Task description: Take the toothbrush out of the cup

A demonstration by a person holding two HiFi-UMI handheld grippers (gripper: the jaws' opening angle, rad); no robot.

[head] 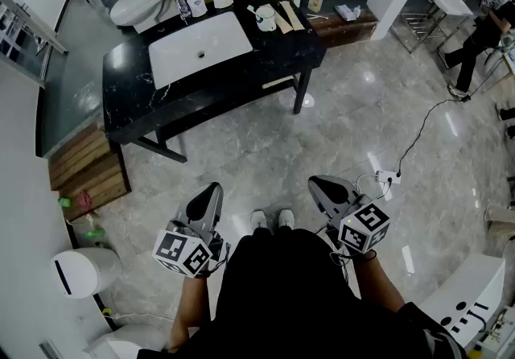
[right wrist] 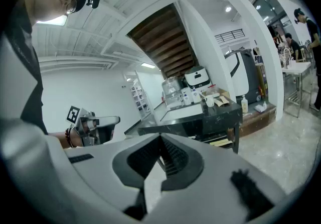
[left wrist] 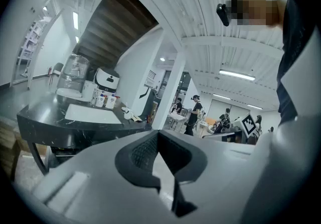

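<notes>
You hold two closed, empty grippers — left gripper (head: 212,190), right gripper (head: 317,185) — well apart from the counter (head: 129,84), where one toothbrush (head: 253,10) stands in one cup (head: 266,22) beside the sink (head: 201,47), its free end leaning left.

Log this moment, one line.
phase: pre-approach | left gripper: shut, empty | right gripper: shut, empty | cup: on counter, far off | toothbrush: in cup
</notes>
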